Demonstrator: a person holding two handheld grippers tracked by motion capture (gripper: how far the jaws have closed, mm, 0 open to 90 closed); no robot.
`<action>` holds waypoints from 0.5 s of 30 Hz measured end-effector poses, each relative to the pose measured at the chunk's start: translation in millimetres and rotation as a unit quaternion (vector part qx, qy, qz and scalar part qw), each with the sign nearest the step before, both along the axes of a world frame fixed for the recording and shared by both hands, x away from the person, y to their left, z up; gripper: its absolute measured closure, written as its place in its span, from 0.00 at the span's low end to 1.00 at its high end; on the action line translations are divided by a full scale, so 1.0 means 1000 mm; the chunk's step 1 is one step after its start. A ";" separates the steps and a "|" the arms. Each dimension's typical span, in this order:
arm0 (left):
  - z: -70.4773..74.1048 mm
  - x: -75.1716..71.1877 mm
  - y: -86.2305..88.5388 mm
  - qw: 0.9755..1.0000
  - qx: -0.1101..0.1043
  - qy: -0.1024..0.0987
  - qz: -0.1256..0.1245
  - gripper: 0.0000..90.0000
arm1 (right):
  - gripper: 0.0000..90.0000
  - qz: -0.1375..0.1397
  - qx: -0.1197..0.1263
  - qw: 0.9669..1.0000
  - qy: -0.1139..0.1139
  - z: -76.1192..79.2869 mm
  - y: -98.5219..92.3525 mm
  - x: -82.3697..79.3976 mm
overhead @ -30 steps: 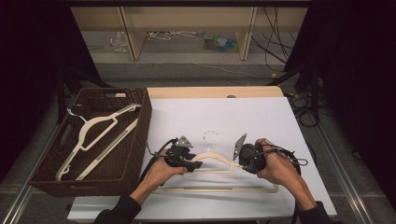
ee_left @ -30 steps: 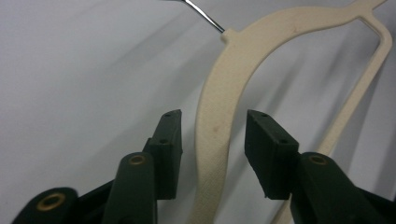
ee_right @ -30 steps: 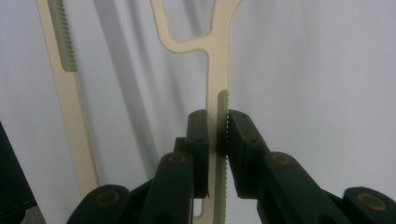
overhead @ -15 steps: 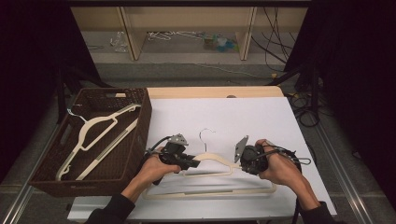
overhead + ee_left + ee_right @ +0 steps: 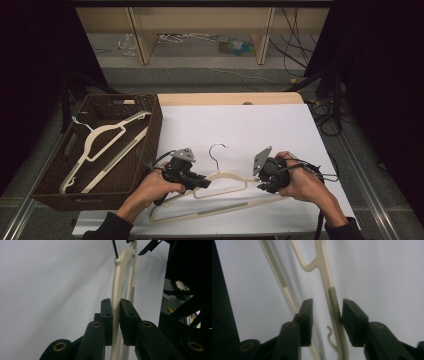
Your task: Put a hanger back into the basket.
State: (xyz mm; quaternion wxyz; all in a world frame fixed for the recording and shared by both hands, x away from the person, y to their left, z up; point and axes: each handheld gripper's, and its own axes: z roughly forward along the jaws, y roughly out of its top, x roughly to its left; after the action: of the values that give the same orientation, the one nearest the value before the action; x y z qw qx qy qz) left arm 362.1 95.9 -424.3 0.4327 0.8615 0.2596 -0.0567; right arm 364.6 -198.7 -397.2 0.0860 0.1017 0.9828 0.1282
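A cream plastic hanger (image 5: 225,176) with a metal hook lies on the white table cover, between my two hands. My left gripper (image 5: 202,182) is shut on its left shoulder. In the left gripper view the jaws (image 5: 115,301) have just been closing and now pinch the hanger's (image 5: 122,270) flat arm. My right gripper (image 5: 262,186) is at the hanger's right shoulder. In the right gripper view its jaws (image 5: 327,305) have just been opening. They stand apart, with the ribbed arm of the hanger (image 5: 322,265) loose between them.
A dark woven basket (image 5: 150,130) stands at the left of the table with another cream hanger (image 5: 107,135) inside it. The white cover (image 5: 250,125) stretches behind the hanger. Wooden shelves with clutter stand beyond the table, and cables trail at the right.
My left gripper has closed on the hanger's left shoulder and shifted slightly left and up with it. My right hand has stayed in place.
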 end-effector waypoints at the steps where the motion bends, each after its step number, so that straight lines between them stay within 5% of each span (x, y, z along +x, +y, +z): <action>1: 0.002 -0.003 0.001 1.000 -0.002 0.000 -0.001 0.91 | 0.66 -0.003 0.004 1.000 0.000 0.002 -0.001 0.000; 6: 0.008 -0.015 0.006 1.000 -0.006 -0.018 -0.003 0.95 | 0.59 -0.024 0.033 0.999 -0.026 0.013 -0.004 -0.006; 15: 0.021 -0.018 0.017 0.997 -0.026 -0.040 0.064 0.96 | 0.46 -0.080 0.083 0.991 -0.062 0.024 -0.015 -0.011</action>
State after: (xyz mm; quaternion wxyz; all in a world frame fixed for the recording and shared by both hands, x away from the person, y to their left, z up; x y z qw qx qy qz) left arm 343.9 112.9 -403.2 0.4679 0.8330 0.2953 -0.0011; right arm 353.7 -213.5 -372.7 0.1477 0.1787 0.9503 0.2079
